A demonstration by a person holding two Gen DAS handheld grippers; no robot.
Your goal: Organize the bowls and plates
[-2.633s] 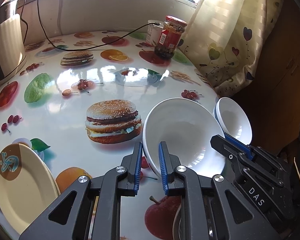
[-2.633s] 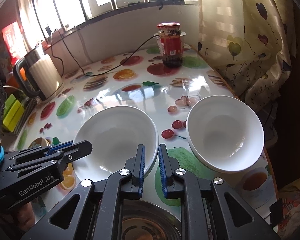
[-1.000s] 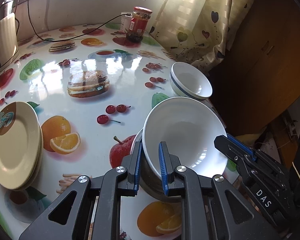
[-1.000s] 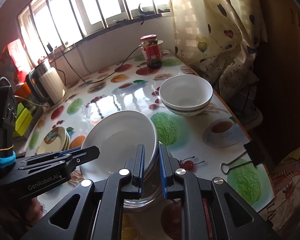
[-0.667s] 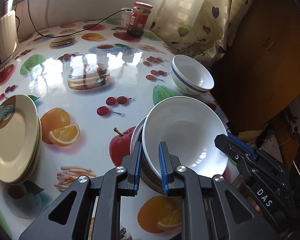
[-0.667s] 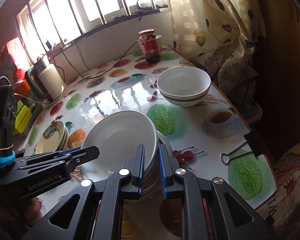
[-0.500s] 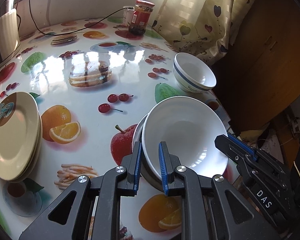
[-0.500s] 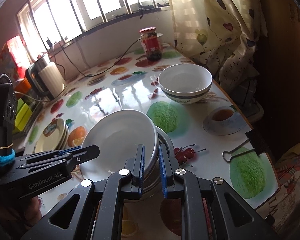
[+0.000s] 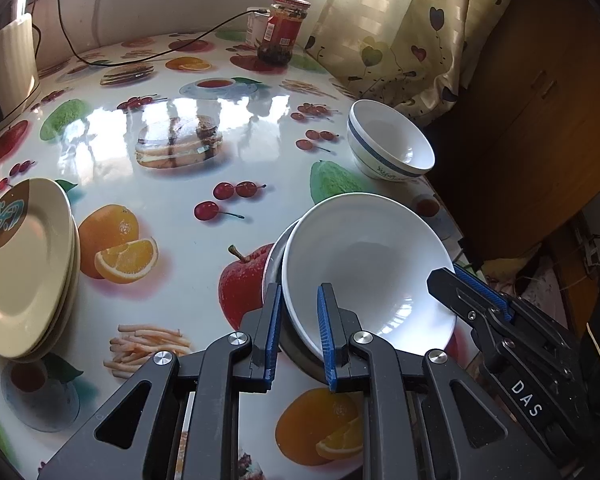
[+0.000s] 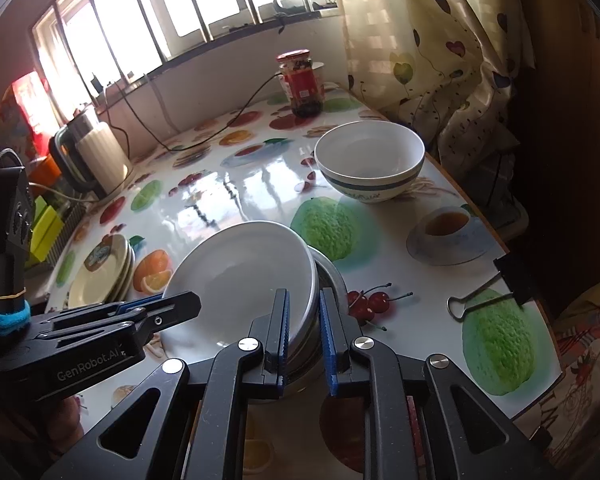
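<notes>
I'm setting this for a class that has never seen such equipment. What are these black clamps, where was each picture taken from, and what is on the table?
A person holds a pair of tongs in each hand. A wide-angle camera on each pair looks along its two fingers. One picture comes from the left tongs, the other from the right tongs. Together they grip opposite rims of a white bowl, which sits tilted in a steel bowl. The right jaws have just been opening slightly, with the rim between them. Also on the fruit-print table are stacked cream plates, a blue-banded bowl and a jar.
</notes>
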